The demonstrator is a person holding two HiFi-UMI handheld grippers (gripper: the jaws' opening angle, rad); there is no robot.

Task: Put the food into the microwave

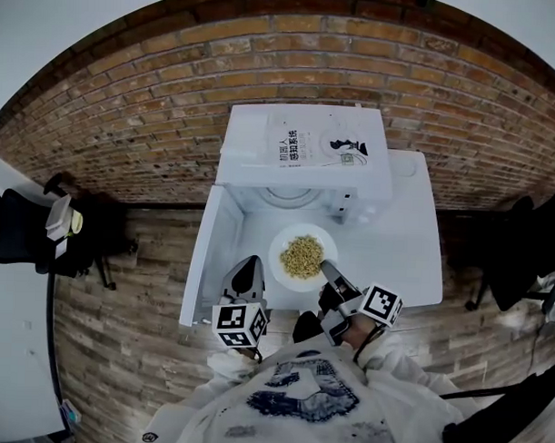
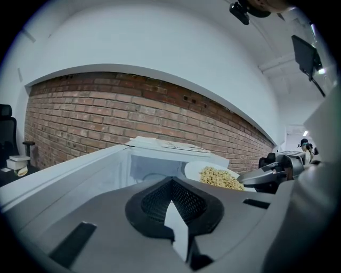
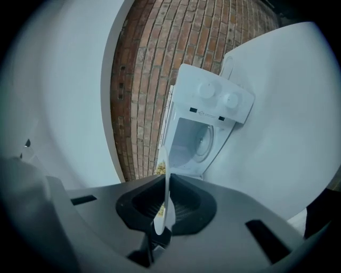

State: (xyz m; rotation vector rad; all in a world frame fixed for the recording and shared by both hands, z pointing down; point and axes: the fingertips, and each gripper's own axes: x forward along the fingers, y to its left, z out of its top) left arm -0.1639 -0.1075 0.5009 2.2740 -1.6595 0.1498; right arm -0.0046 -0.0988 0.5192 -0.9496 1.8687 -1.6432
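A white plate [image 1: 289,271] heaped with yellowish food [image 1: 303,254] hangs above the white table [image 1: 403,257], just in front of the white microwave [image 1: 302,167]. The microwave's door [image 1: 206,259] stands swung open to the left, and its cavity [image 1: 292,198] shows a glass turntable. My right gripper [image 1: 329,266] is shut on the plate's near right rim; in the right gripper view the plate [image 3: 167,200] runs edge-on between the jaws. My left gripper [image 1: 249,268] hovers left of the plate near the door, shut, with nothing in it. The left gripper view shows the plate [image 2: 194,169], food [image 2: 220,178] and cavity [image 2: 152,169].
A printed booklet [image 1: 317,143] lies on the microwave's top. Two knobs [image 3: 217,94] sit on its front panel. A brick wall [image 1: 126,120] runs behind the table. A black chair [image 1: 27,230] stands at left by a white desk [image 1: 10,343], another dark chair [image 1: 522,252] at right.
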